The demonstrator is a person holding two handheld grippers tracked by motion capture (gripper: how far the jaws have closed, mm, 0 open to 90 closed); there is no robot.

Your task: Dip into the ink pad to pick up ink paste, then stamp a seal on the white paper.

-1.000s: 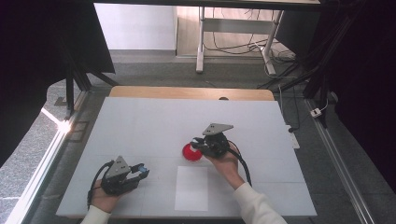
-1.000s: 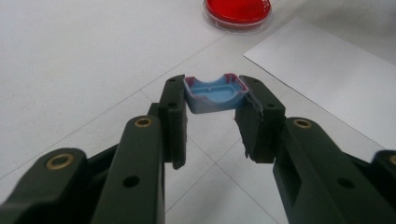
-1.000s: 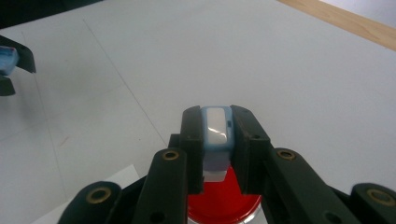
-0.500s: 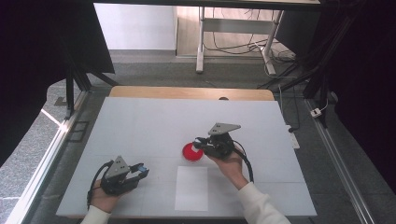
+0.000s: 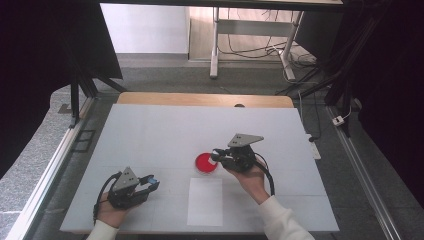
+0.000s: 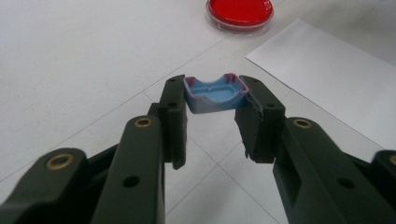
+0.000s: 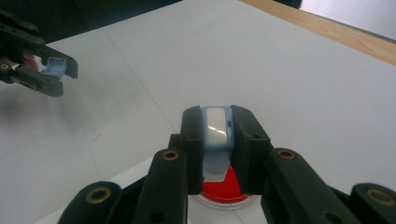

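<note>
Clamping keeps both pieces controlled: left hand-held gripper point(image 6: 212, 114) pinches a blue cap point(image 6: 215, 93); right hand-held gripper point(image 7: 217, 140) squeezes a blue-white container point(image 7: 216, 127) over the red dish point(image 7: 223, 186), likely for dispensing.

Blue cap point(image 6: 214, 97) between claw point(image 6: 214, 123) jaws — gripped

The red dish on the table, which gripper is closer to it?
The right gripper: it hangs just over the red dish's edge. The left gripper sits well off to the dish's left, nearer the person.
</note>
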